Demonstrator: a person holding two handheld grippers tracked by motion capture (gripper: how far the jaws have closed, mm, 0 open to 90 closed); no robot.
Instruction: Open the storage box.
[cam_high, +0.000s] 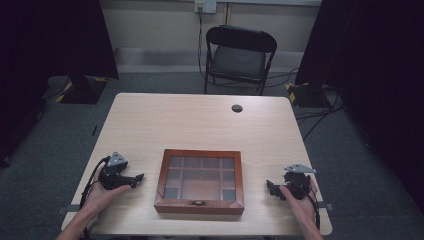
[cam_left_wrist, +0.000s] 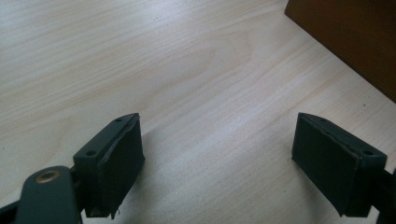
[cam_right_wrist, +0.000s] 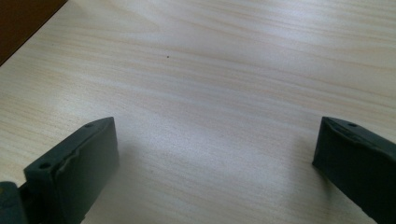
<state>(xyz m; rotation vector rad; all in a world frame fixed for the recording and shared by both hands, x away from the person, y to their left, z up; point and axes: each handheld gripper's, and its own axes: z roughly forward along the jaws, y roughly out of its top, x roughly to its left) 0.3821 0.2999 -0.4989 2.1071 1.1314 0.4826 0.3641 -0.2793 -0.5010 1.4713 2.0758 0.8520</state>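
A glass-lidded wooden box sits shut at the desk's six o'clock edge; left claw at its nine o'clock and right claw at three rest spread, empty; opening likely awaits, calling for the front latch.

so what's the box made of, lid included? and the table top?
Box: looks like reddish-brown wood with a smooth, slightly glossy finish; a small metal-looking clasp sits on the front edge. Its lid seems to be a glass or clear plastic pane, since divided compartments show through it. Table: pale wood-grain surface, matte; probably laminate rather than solid wood, though that can't be settled.
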